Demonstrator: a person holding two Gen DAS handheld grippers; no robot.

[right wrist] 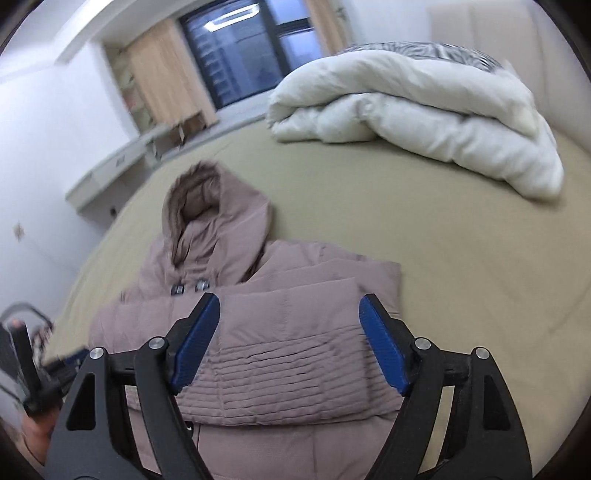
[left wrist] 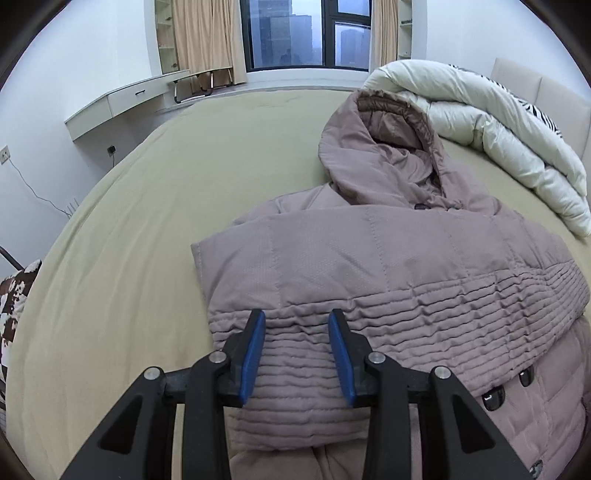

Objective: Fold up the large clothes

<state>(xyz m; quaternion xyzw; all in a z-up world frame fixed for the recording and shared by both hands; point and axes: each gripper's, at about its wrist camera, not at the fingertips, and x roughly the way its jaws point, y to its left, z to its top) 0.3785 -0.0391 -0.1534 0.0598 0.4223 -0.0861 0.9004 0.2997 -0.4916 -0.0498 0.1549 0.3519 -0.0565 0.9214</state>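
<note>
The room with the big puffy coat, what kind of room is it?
Most likely a bedroom. The coat lies on a wide bed, a rolled white duvet sits near the padded headboard, and curtains hang by a dark window.

I'm looking at a dusty mauve padded coat (left wrist: 388, 266), stitched in square quilting up top and tight horizontal ribbing lower down, with glossy dark buttons (left wrist: 493, 398) at lower right. Its hood (left wrist: 391, 147) shows a brown fur trim. Under it, the bed sheet (left wrist: 147, 229) reads plain olive-beige. At upper right, a cream-white duvet (right wrist: 424, 107) carries a black-and-white zebra print on its far side. Beige curtains (left wrist: 207, 37) frame a dark window (left wrist: 284, 33) at the top. My grippers' pads (right wrist: 384, 343) are bright blue on black arms. Walls are white.
</note>
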